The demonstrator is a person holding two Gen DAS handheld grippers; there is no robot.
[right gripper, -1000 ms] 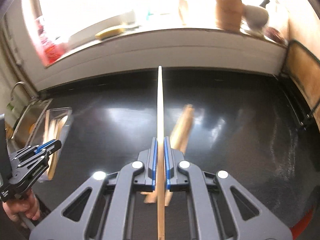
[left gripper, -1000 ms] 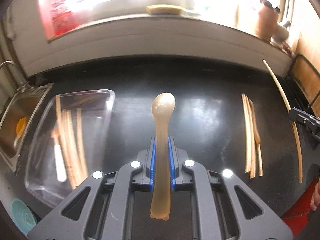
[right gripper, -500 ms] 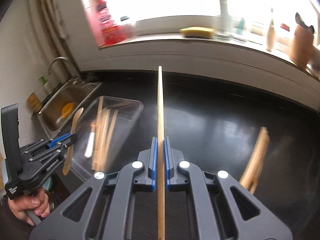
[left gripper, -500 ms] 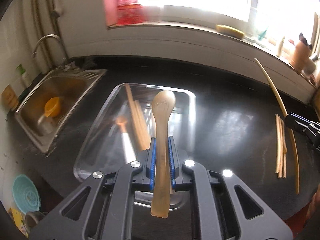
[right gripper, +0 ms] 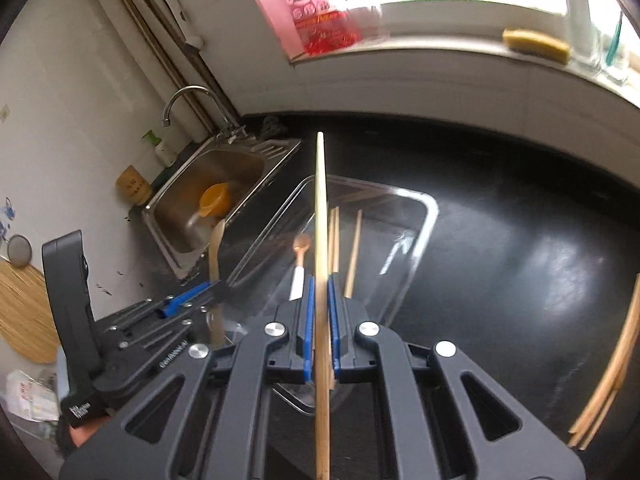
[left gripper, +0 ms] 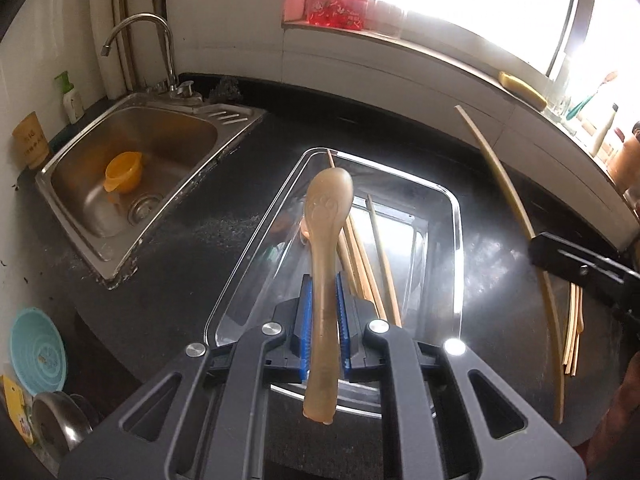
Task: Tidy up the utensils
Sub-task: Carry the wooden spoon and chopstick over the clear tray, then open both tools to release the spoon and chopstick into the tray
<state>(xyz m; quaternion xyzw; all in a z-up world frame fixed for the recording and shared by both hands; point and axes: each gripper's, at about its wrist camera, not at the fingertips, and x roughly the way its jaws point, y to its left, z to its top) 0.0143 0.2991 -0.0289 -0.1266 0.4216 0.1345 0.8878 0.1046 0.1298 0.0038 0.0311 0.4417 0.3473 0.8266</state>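
My left gripper (left gripper: pixel 323 312) is clamped on the translucent tan plastic spoon (left gripper: pixel 326 264), bowl forward, so it can drop lengthwise. My right gripper (right gripper: pixel 320 320) pinches one long pale wooden chopstick (right gripper: pixel 321 240) mid-shaft for balance. Both hang over the clear rectangular plastic tray (left gripper: pixel 456 240), where loose chopsticks (left gripper: pixel 376 264) already lie. More (left gripper: pixel 572 328) wait on the black counter (left gripper: pixel 192 248); beyond sits the steel sink (left gripper: pixel 132 168).

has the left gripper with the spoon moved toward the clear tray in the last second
Yes. The left gripper, shut on the spoon, swung left from the bare black counter to above the clear tray, nearer the sink.
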